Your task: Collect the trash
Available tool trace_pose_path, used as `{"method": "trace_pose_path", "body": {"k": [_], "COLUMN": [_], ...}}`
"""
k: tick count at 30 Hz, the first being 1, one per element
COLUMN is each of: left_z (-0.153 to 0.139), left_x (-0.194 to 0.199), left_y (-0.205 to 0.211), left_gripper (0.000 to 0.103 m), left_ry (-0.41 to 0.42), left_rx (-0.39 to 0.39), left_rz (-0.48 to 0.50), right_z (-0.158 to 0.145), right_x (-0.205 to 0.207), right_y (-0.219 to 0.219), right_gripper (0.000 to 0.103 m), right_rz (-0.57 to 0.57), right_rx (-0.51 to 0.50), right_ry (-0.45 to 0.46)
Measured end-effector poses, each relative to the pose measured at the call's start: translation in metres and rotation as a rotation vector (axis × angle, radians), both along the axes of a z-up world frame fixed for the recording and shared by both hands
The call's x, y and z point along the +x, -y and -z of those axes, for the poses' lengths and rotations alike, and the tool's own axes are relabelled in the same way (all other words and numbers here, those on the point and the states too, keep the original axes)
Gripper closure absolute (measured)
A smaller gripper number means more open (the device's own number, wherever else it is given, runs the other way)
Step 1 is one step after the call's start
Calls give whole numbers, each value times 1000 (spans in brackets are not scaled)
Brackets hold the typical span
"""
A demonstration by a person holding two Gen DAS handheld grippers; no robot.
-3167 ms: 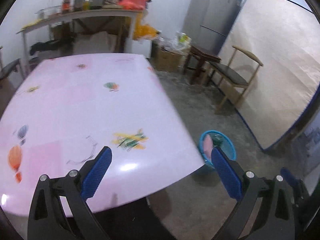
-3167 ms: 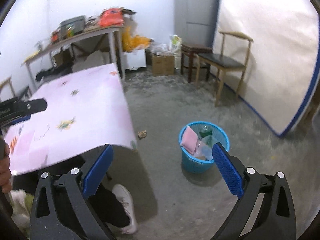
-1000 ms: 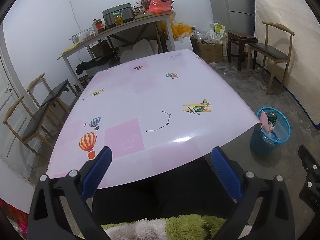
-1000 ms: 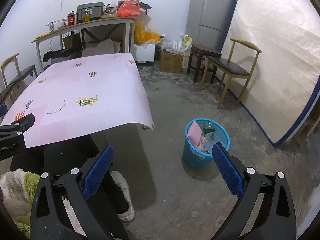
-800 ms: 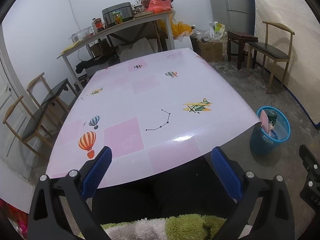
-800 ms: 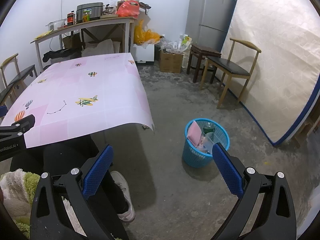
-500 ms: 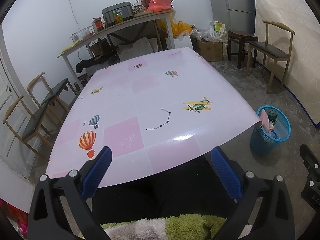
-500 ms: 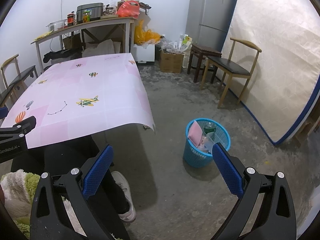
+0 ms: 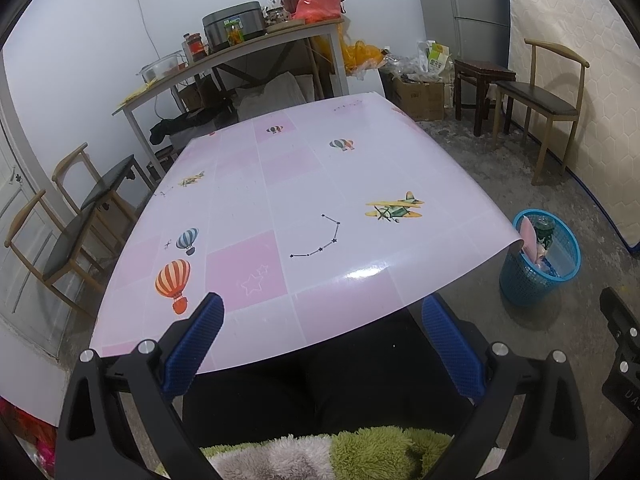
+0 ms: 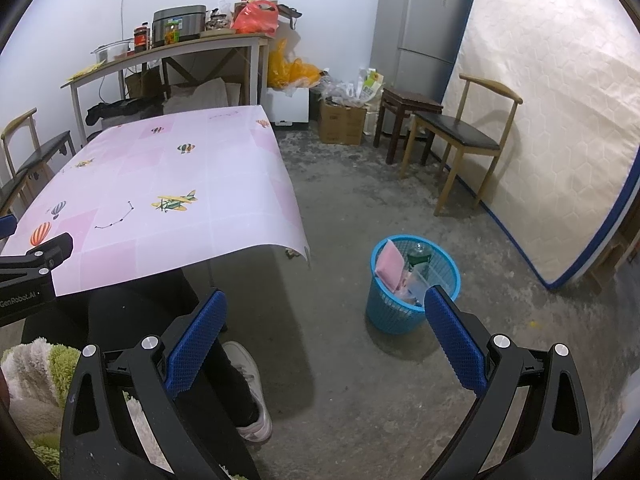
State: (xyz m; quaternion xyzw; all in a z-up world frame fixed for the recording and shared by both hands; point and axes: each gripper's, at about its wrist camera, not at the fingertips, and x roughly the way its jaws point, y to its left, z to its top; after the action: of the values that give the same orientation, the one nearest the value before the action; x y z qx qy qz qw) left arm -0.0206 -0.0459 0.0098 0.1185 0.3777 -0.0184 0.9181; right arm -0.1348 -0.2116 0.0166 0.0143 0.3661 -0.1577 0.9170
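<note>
Our trash [image 10: 390, 266] sits in the blue bin [image 10: 412, 312] on the floor, lower right of centre in the right view. The table [image 9: 280, 200] shows nothing on its cloth, so collecting looks done, though a scrap [image 10: 291, 254] lies under its corner. Left hand-held gripper [image 9: 324, 344] and right hand-held gripper [image 10: 320, 340] gape wide, holding nothing.

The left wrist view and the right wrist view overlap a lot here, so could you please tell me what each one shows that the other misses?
Only the left wrist view shows the open left gripper and both chairs left of the table. Only the right wrist view shows the open right gripper, the white shoe and the whole mattress. Both show the pink table and the blue trash basket holding trash.
</note>
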Motion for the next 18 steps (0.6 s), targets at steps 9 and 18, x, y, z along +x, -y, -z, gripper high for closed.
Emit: {"method": "trace_pose_path", "body": {"k": [9,18], "left_z": [9,8], "left_x": [-1,0], "left_y": [-1,-2], "left_gripper": [6,6], "left_ry": [-8,-12], "left_rx": [-3,-4], "left_rz": [0,0], "right_z": [0,3], "right_x": [0,0], "right_y": [-1,-4], "right_gripper": [8,8], "right_rz": [-1,-2], "right_rx": [2,7], "right_ry": [0,-2]}}
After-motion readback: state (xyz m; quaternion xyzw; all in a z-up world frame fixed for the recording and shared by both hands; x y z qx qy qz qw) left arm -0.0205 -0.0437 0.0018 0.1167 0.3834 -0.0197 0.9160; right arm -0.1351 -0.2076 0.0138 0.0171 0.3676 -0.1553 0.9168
